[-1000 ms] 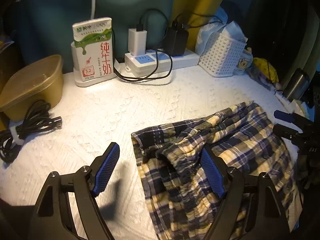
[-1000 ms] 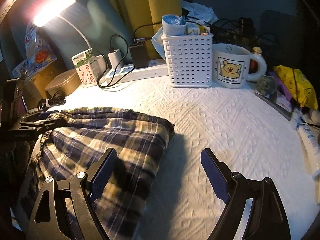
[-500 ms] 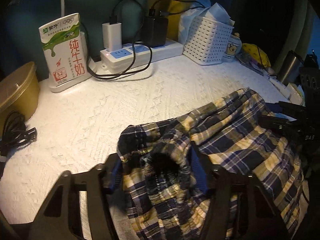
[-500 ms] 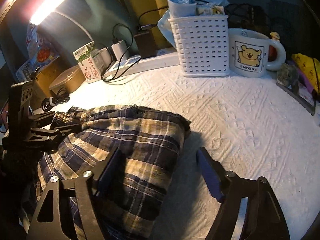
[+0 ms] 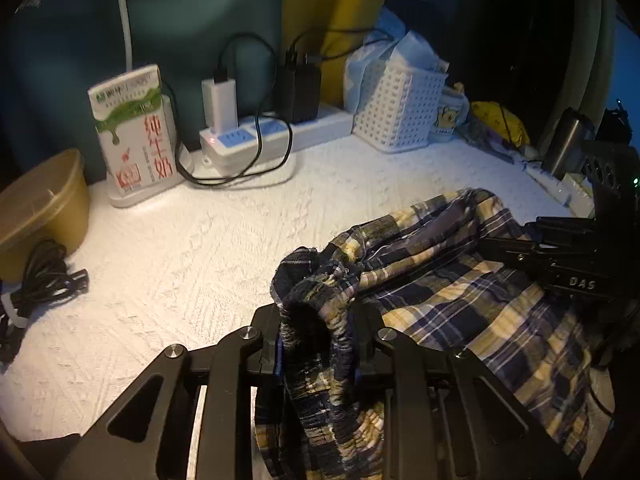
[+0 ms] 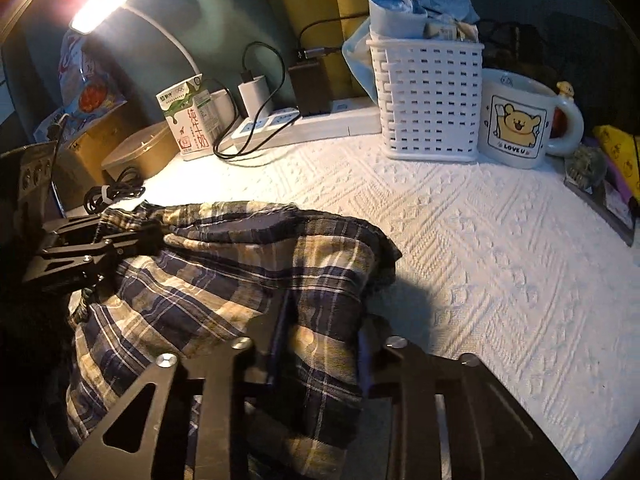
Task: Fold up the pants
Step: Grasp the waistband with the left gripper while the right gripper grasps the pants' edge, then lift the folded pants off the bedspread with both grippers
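Pants (image 5: 460,304) in blue and yellow plaid are lying in a loose, partly folded heap on the white textured table (image 5: 192,264), on the near side of the white power strip (image 5: 256,140) that is sitting along the back edge. Both tools are gripping the cloth. The left gripper (image 5: 318,344) is pinching the gathered waistband at the heap's left end, its jaws drawn narrow around a thick bunch of fabric that is standing up between them. The right gripper (image 6: 320,344) is clamping the folded edge at the opposite end, jaws likewise closed in on the plaid, with the cloth draping over and between them. In the right wrist view the left gripper (image 6: 100,240) is showing at the far left, biting into the waistband. Just left of the power strip a milk carton (image 5: 134,136) is standing upright, and farther left a tan lidded bowl (image 5: 40,208) and a coiled black cable (image 5: 44,280) are resting. To the strip's right a white lattice basket (image 6: 428,96) is standing, with a bear mug (image 6: 520,124) just beside it.
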`<state>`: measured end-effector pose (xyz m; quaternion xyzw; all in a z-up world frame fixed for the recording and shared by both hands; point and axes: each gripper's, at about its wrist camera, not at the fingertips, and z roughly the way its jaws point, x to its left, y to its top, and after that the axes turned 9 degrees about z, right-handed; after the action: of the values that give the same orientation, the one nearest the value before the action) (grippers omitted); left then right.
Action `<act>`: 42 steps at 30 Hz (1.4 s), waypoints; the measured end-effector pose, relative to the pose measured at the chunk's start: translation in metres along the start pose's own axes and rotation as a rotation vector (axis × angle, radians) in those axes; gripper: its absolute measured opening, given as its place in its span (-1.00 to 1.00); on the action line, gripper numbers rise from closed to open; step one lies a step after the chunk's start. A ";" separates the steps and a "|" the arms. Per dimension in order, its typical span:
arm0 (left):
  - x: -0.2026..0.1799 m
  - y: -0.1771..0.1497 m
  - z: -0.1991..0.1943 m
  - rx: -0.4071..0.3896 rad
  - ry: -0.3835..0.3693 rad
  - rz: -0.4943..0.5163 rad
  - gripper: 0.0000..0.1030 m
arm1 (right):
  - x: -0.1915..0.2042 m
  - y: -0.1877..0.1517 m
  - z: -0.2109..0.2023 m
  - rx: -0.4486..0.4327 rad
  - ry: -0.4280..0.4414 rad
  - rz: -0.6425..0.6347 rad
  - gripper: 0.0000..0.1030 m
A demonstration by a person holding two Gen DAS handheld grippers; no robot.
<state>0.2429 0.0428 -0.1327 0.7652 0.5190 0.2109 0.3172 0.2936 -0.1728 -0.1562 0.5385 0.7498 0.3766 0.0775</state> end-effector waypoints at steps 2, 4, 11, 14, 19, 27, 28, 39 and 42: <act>-0.002 0.002 -0.006 -0.012 0.003 -0.002 -0.59 | 0.002 -0.001 -0.004 -0.012 -0.008 0.001 -0.59; -0.003 0.004 -0.014 -0.030 0.005 -0.002 -0.59 | 0.005 -0.001 -0.008 -0.026 -0.014 -0.004 -0.61; -0.011 0.008 -0.040 -0.085 0.034 0.010 -0.59 | 0.016 0.001 -0.036 -0.089 -0.031 -0.033 -0.62; -0.016 0.009 -0.053 -0.108 0.046 0.014 -0.59 | 0.023 0.000 -0.051 -0.115 -0.037 -0.049 -0.64; -0.027 0.008 -0.078 -0.146 0.063 0.036 -0.59 | 0.035 -0.003 -0.078 -0.170 -0.039 -0.065 -0.67; -0.041 0.001 -0.125 -0.222 0.096 0.054 -0.59 | 0.053 -0.013 -0.122 -0.244 -0.037 -0.094 -0.68; -0.043 0.000 -0.130 -0.230 0.101 0.054 -0.59 | 0.055 -0.015 -0.127 -0.251 -0.036 -0.098 -0.68; -0.062 -0.011 -0.191 -0.340 0.137 0.051 -0.59 | 0.085 -0.031 -0.187 -0.361 -0.042 -0.142 -0.70; -0.067 -0.015 -0.207 -0.356 0.147 0.046 -0.59 | 0.095 -0.034 -0.203 -0.394 -0.043 -0.159 -0.70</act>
<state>0.0734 0.0399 0.0039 0.6912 0.4777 0.3619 0.4038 0.1228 -0.1927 -0.0077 0.4601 0.6999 0.4970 0.2267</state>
